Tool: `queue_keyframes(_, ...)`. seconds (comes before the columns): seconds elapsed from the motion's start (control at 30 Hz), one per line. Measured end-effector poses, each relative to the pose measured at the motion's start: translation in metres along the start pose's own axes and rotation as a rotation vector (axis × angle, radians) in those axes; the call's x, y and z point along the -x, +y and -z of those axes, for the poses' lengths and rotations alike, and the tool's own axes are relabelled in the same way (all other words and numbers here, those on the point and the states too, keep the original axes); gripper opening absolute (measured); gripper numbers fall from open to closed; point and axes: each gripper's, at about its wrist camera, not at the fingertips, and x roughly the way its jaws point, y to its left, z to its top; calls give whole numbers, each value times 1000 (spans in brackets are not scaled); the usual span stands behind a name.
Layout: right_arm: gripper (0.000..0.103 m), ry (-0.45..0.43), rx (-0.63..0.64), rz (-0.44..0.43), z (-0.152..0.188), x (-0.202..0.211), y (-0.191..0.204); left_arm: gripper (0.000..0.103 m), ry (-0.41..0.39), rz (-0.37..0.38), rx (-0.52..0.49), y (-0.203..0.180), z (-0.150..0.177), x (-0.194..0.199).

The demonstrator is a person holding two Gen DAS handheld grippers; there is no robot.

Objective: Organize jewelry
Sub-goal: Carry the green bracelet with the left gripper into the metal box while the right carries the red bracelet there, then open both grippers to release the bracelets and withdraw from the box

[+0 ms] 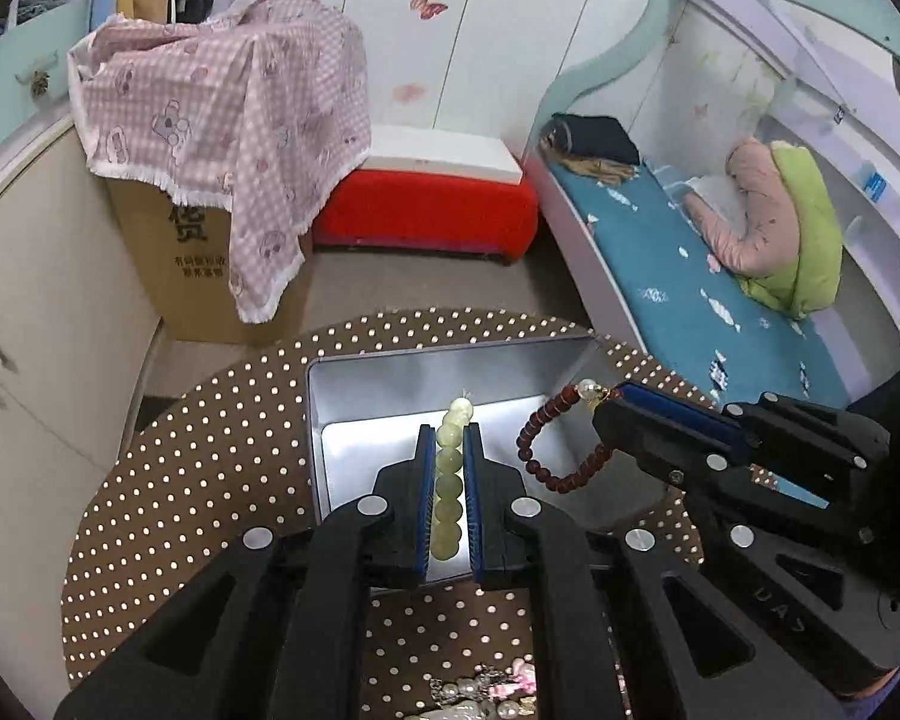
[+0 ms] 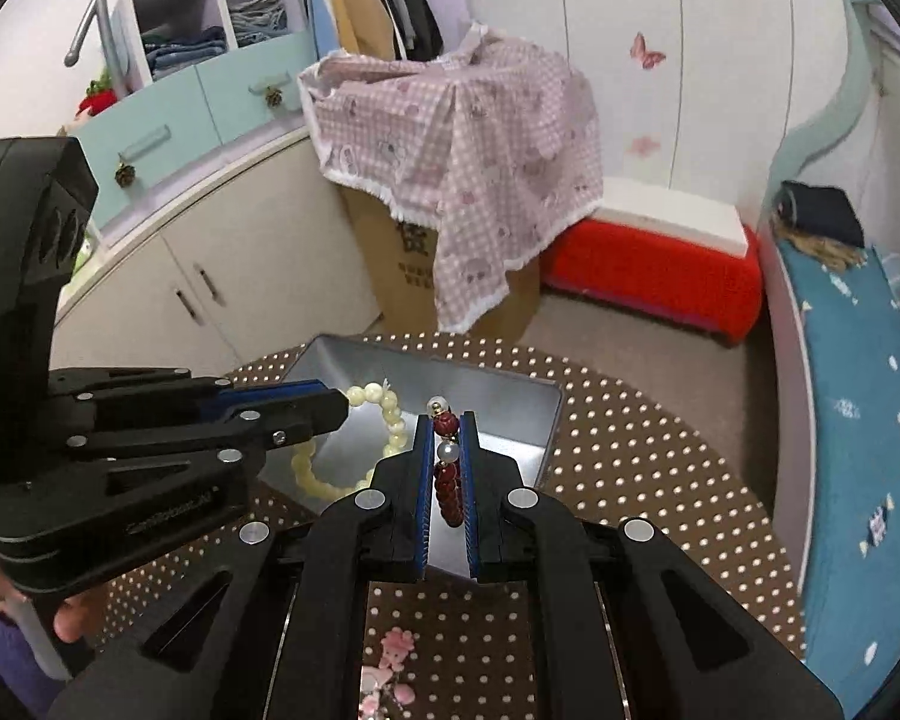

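My left gripper (image 1: 449, 427) is shut on a pale green bead bracelet (image 1: 448, 483) and holds it over the open metal tin (image 1: 390, 372). In the right wrist view the left gripper (image 2: 336, 405) comes in from the left and the pale bracelet (image 2: 330, 468) hangs in a loop into the tin (image 2: 510, 396). My right gripper (image 2: 447, 417) is shut on a dark red bead bracelet (image 2: 450, 492) with a white pearl, above the tin's right part. In the left wrist view the right gripper (image 1: 612, 399) holds the red bracelet (image 1: 540, 438) hanging over the tin's right side.
The tin sits on a round table with a brown polka-dot cloth (image 1: 198, 468). More jewelry, pearls and pink charms, lies at the near edge (image 1: 486, 690), (image 2: 390, 660). Behind are a cardboard box under pink checked fabric (image 1: 222, 120), a red stool (image 1: 426, 210) and a bed (image 1: 690, 276).
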Motion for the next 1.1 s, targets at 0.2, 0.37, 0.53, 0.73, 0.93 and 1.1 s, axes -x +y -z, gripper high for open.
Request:
queue_keyframes(0.2,9,20,-3,2,8,-10,0,9,18,-16,1,1,4,-7)
queue_keyframes(0.37,11,27,-1,9,11,-12,2,35,24,-28,17,5,6,-7)
queue_keyframes(0.53,12,16,1,22,10,-2,4,43,-10,-53,4,-1,7,5)
queue_keyframes(0.73,45,-67,1,59,8,41,7,60,-111,-101,2,-7,13,46)
queue_keyframes(0.93,57,-202,19,105,15,108,17,70,-235,-196,17,-13,36,104)
queue_keyframes(1.1,62,-272,23,154,33,149,26,76,-307,-235,44,-16,66,143)
